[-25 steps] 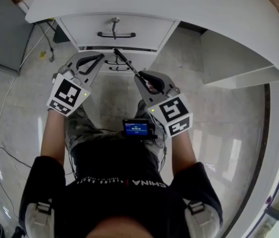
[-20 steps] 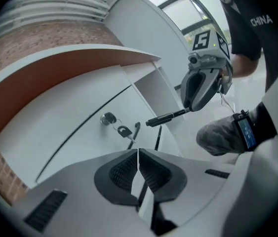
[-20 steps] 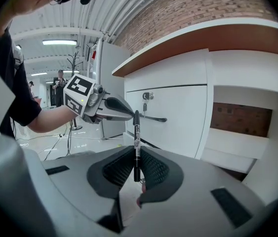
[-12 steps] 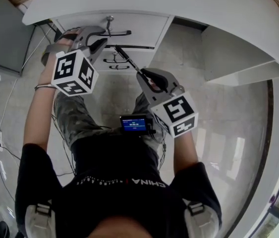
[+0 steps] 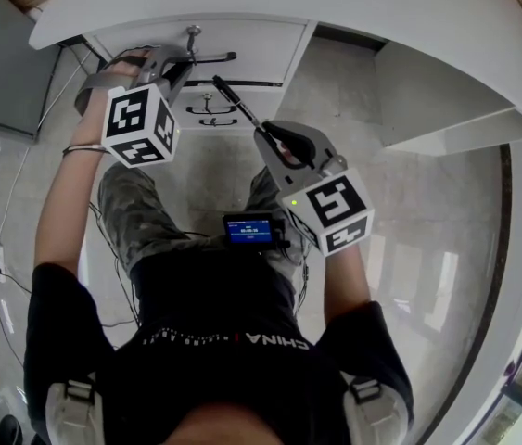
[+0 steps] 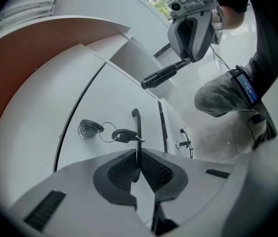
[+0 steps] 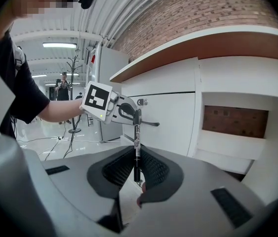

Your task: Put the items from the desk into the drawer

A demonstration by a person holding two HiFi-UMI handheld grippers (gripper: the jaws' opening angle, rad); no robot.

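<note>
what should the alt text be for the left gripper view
The left gripper has its jaws closed on the black handle of a white drawer. A key hangs from the lock beside the handle, and above, the right gripper holds a black pen.

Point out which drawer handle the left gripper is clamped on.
The top handle, by the key: the left gripper is shut on it. The lower handle has nothing gripping it.
</note>
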